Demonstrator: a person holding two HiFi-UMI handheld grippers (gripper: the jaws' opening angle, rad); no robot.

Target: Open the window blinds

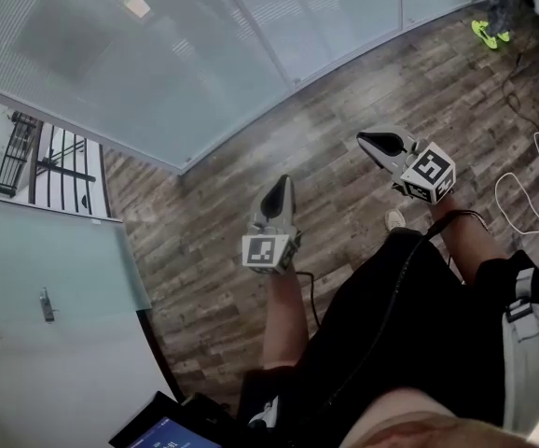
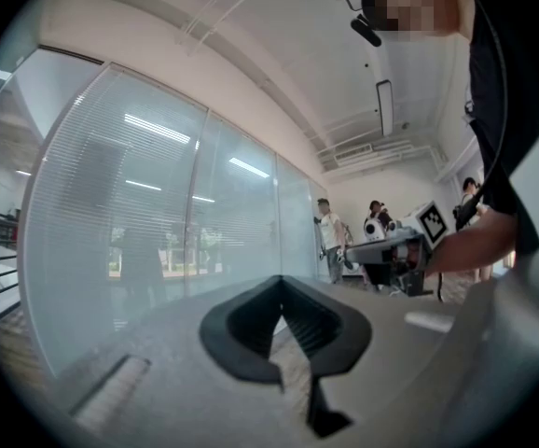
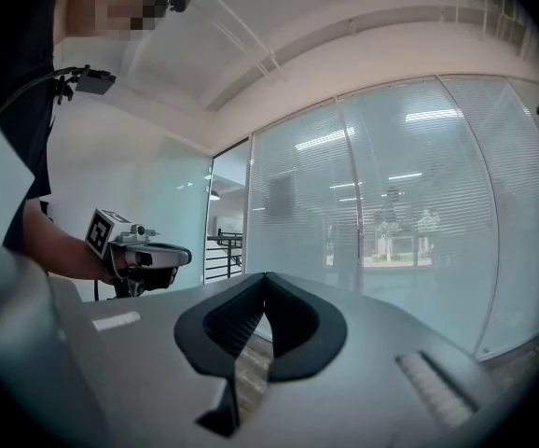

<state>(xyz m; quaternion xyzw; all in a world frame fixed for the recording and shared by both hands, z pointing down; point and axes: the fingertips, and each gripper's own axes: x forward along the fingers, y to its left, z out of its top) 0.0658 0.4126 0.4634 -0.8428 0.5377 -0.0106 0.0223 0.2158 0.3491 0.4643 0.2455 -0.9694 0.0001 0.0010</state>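
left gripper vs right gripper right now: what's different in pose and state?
Pose: in the head view the left gripper points straight up the picture toward the blinds; the right gripper angles up and left. Place: the left gripper sits lower in the picture, the right gripper higher and further right. Shared: both shut, nothing between the jaws, neither touching the blinds.

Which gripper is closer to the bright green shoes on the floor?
Right. In the head view, the right gripper is below and left of the green shoes; the left gripper is farther off, lower and further left.
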